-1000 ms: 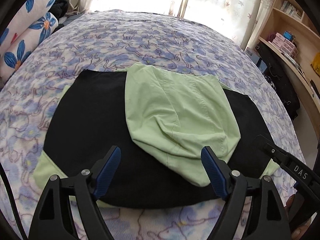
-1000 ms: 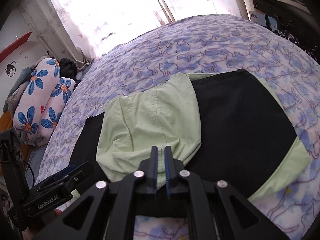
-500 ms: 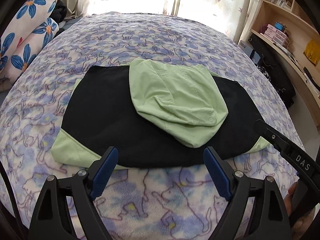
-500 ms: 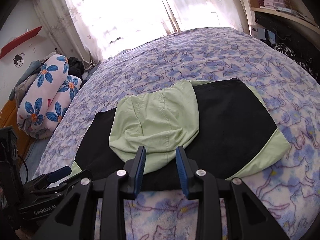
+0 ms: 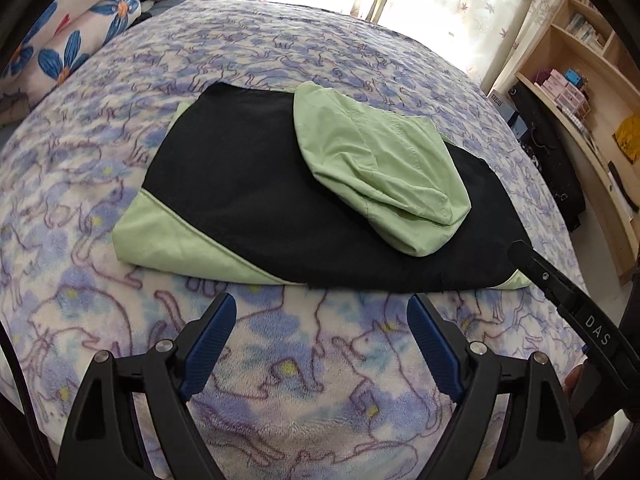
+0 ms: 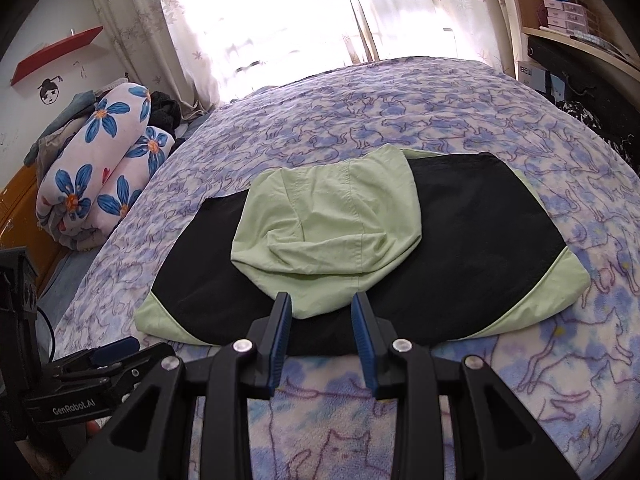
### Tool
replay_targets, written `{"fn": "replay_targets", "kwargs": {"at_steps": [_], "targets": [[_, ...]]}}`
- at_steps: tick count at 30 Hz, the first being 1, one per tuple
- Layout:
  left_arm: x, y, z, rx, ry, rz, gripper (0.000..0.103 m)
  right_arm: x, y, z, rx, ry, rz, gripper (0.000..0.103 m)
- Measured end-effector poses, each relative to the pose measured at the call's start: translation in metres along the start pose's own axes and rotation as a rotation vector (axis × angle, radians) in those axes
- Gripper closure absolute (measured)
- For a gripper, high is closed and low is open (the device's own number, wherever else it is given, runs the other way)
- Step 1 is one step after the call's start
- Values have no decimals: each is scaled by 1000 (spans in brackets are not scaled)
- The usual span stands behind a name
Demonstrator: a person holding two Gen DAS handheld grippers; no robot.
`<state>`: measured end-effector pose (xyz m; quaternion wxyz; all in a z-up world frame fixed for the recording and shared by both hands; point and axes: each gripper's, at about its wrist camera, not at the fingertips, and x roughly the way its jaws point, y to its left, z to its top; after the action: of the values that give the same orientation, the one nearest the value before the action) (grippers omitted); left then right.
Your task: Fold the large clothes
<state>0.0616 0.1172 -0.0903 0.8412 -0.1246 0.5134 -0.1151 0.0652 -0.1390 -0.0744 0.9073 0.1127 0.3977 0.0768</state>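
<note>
A black garment (image 5: 260, 184) with pale green corners lies folded flat on the bed; the right wrist view shows it too (image 6: 472, 248). Its green hood (image 5: 376, 168) is laid over the black back (image 6: 332, 220). My left gripper (image 5: 322, 308) hovers wide open over the bedcover, just short of the garment's near edge, with nothing between its fingers. My right gripper (image 6: 320, 300) stands partly open above that near edge, and its pads touch no cloth. One right finger (image 5: 532, 264) reaches in over the garment's right corner.
The bedcover (image 5: 320, 392) is fleecy, with a purple cat print. A rolled floral quilt (image 6: 100, 160) lies at the bed's left side. Wooden shelves (image 5: 592, 92) and a black bag stand to the right, and a curtained window is beyond the bed.
Both grippers have drawn back from over the garment to its near edge. The right jaws, shut at the hood's rim a second ago, have parted; the hood lies free.
</note>
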Motion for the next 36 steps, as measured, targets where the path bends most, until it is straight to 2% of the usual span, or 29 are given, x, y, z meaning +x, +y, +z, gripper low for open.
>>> {"fn": "replay_targets", "kwargs": {"at_steps": [6,9,14,17,24,25,26,27,28,29,30,31,33,36], "targets": [[27,33,-9,-143,47,-161,17,11,5,-7,-22,33,5,72],[47,57,-12,-247,32,-258,17,18,7,-9,-26,50,6,72],[79,86,-6,-389,-20,-319,17,27,8,-8,-38,58,6,72],[84,91,3,-406,-69,-320,17,36,8,-6,-42,70,0,72],[109,100,35,-451,-122,-314,17,57,6,6,-60,70,-19,72],[111,102,39,-456,-137,-308,19,60,6,10,-67,66,-27,72],[111,101,43,-461,-159,-291,31,64,7,14,-77,60,-31,72],[110,102,46,-460,-175,-269,47,68,8,19,-90,55,-37,72],[110,101,50,-453,-187,-231,57,72,9,25,-102,50,-42,72],[111,102,52,-448,-192,-210,75,76,11,31,-115,40,-48,72],[110,103,53,-445,-203,-184,86,80,14,38,-129,27,-53,72],[110,102,54,-435,-211,-170,87,84,16,44,-143,16,-57,72],[104,98,55,-397,-232,-140,91,97,21,54,-177,4,-73,79],[88,80,56,-282,-280,-53,93,123,21,61,-194,30,-74,88]]}}
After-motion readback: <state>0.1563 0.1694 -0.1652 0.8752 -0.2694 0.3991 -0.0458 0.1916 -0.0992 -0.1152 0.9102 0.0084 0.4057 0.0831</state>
